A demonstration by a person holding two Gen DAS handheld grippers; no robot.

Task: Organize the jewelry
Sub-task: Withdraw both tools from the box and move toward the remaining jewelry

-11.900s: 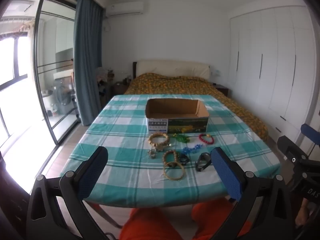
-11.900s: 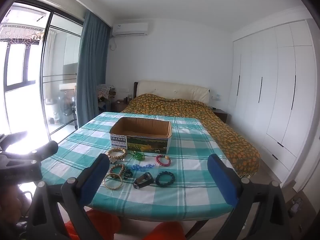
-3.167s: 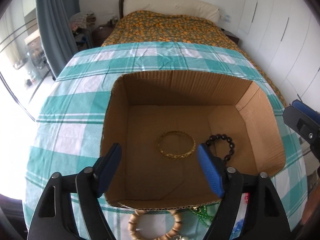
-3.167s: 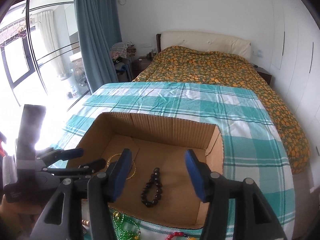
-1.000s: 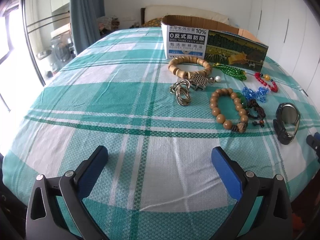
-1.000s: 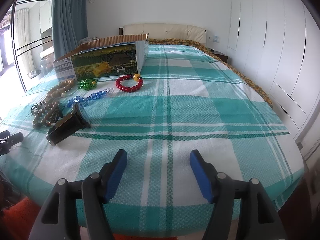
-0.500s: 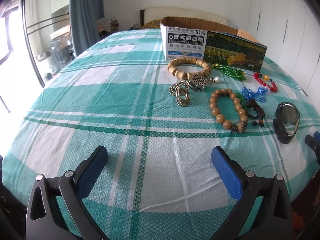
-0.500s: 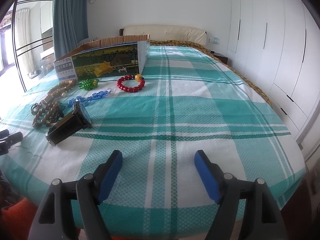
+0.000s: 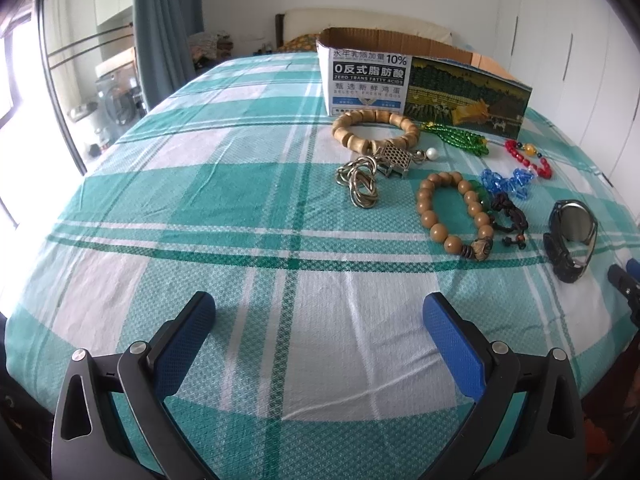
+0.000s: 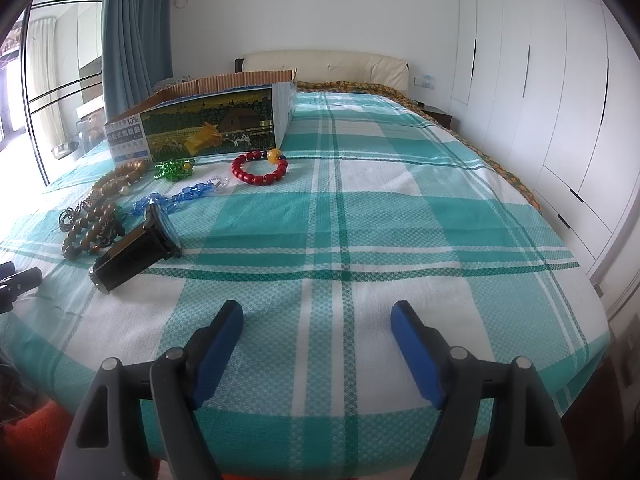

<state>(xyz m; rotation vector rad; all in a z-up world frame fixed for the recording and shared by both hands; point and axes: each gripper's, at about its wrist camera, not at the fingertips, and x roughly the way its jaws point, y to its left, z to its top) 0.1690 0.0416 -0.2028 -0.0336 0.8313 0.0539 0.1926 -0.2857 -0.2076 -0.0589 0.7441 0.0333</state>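
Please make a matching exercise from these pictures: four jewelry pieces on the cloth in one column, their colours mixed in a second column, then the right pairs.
Things:
1. watch
2. chain by the watch
3. bracelet at the box corner
4. beads touching the box front

Colours:
A. green
B. red
C. black
D. blue

Pairs: 1-C, 2-D, 3-B, 4-A

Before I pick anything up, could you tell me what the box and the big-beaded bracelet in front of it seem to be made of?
The box: corrugated cardboard with a glossy printed face; fluting shows along its cut rim. The big-beaded bracelet: probably matte, pale wood, judging by its tan barrel-shaped beads.
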